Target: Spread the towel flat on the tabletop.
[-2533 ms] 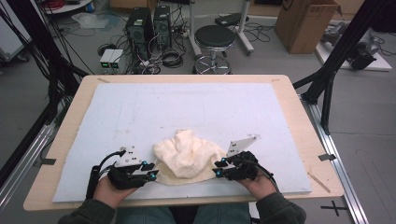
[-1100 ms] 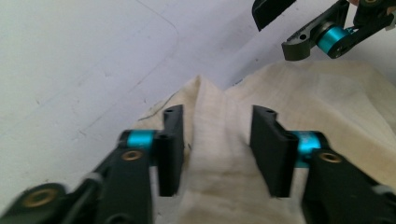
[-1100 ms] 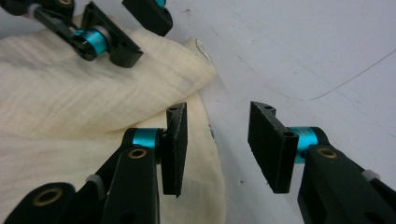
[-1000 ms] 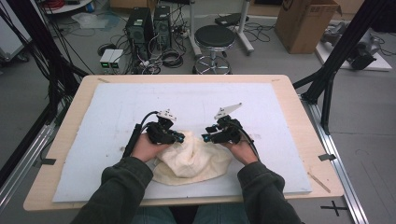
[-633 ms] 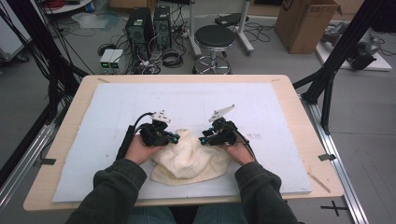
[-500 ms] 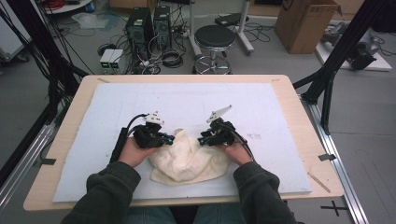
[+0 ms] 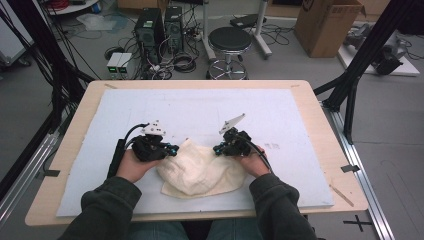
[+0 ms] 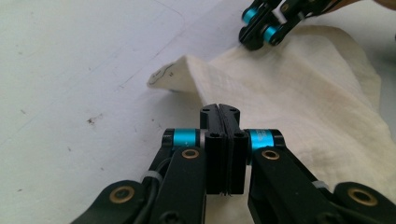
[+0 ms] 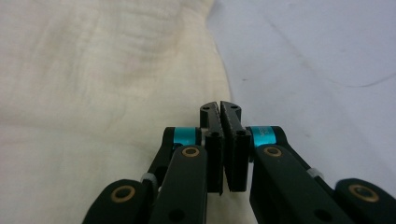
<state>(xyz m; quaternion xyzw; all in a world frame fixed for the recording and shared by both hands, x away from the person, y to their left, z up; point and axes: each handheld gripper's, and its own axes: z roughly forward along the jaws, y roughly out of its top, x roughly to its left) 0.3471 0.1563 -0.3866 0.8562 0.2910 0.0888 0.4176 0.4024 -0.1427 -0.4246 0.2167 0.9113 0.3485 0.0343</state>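
A cream cloth (image 7: 200,172) lies rumpled and partly folded on the pale mat near the table's front edge. My left gripper (image 7: 174,150) is at its far left edge, jaws pressed together on the cloth's edge (image 8: 299,93), just behind a loose corner (image 8: 163,79) that rests on the mat. At the far right edge my right gripper (image 7: 216,149) is shut on the cloth too. In the right gripper view the cloth (image 9: 93,70) spreads left of the right gripper (image 9: 220,106). The left gripper view shows the left gripper (image 8: 219,108) and, farther off, the right gripper (image 8: 254,39) on the cloth.
A pale blue mat (image 7: 200,107) covers most of the wooden table (image 7: 320,130). Both forearms reach in from the front edge. On the floor beyond the table are a black stool (image 7: 230,40), computer towers (image 7: 160,22) with cables, and a cardboard box (image 7: 325,25).
From the cloth's near edge, both grippers carried it forward over itself. In the last half second they drew slightly apart and back, and the cloth lies flatter.
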